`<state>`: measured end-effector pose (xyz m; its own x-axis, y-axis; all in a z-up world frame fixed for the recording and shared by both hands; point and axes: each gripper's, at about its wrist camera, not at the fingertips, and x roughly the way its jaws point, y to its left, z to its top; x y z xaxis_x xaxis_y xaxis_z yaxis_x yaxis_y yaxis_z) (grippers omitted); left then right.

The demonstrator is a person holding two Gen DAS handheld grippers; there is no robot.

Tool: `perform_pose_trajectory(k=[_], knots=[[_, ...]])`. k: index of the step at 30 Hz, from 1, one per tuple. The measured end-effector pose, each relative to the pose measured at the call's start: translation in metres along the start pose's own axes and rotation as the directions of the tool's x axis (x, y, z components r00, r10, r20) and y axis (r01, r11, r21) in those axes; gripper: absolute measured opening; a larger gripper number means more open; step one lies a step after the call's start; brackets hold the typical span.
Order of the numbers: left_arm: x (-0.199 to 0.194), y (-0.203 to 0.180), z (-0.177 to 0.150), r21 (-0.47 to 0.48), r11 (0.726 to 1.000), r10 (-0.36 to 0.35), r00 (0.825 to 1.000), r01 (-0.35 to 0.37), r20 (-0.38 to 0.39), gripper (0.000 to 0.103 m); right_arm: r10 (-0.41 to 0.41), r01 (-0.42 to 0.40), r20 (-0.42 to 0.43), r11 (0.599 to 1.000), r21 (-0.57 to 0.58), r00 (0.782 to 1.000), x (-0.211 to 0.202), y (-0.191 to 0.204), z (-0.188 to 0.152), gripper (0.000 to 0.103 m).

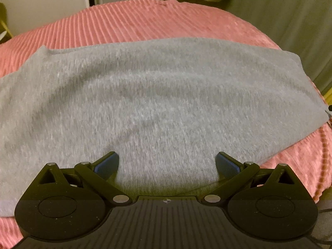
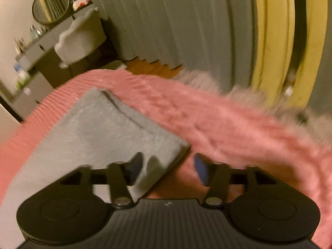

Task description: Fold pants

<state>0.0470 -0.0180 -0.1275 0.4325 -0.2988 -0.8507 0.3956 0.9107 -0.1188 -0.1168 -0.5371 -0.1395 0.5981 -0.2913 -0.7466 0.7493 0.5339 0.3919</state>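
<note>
The grey pants (image 1: 157, 95) lie folded flat across a pink ribbed bedspread (image 1: 128, 22). My left gripper (image 1: 167, 161) is open, its blue-padded fingers spread wide just above the near part of the grey cloth, holding nothing. In the right wrist view the pants (image 2: 97, 128) show a folded corner and a dark seam line. My right gripper (image 2: 169, 166) is open over that corner, the left finger above the cloth and the right finger above the bedspread (image 2: 238, 128). This view is motion-blurred.
A grey curtain (image 2: 176, 25) and a yellow curtain (image 2: 274, 41) hang beyond the bed. A dresser with a round mirror (image 2: 50, 5) and a pale chair (image 2: 81, 37) stand at the back left. A fluffy rug (image 2: 203, 78) and wood floor lie past the bed's edge.
</note>
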Motion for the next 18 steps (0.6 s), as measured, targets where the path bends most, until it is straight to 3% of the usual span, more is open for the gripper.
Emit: perform_pose_trajectory(k=[4, 9, 11, 15, 18], knots=[[-0.003, -0.004, -0.002, 0.005, 1.000, 0.009, 1.000, -0.009, -0.003, 0.103, 0.102, -0.095, -0.035, 0.982, 0.165, 0.994, 0.009, -0.030, -0.003, 0.067], [0.001, -0.005, 0.000, 0.008, 1.000, 0.017, 1.000, -0.017, -0.010, 0.103, 0.132, -0.125, -0.029, 0.979, 0.164, 0.991, 0.012, -0.026, -0.002, 0.066], [0.002, -0.006, -0.001, 0.012, 1.000, 0.021, 1.000, -0.021, -0.011, 0.103, 0.130, -0.126, -0.021, 0.982, 0.144, 0.991, 0.014, -0.021, 0.001, 0.058], [0.003, -0.006, -0.001, 0.014, 1.000, 0.024, 1.000, -0.023, -0.014, 0.103, 0.137, -0.131, -0.036, 0.982, 0.139, 0.990, 0.026, -0.019, 0.003, 0.051], [0.004, -0.005, 0.000, 0.012, 1.000, 0.022, 1.000, -0.022, -0.016, 0.103, 0.155, -0.147, -0.033, 0.975, 0.166, 0.987, 0.032, -0.021, 0.004, 0.035]])
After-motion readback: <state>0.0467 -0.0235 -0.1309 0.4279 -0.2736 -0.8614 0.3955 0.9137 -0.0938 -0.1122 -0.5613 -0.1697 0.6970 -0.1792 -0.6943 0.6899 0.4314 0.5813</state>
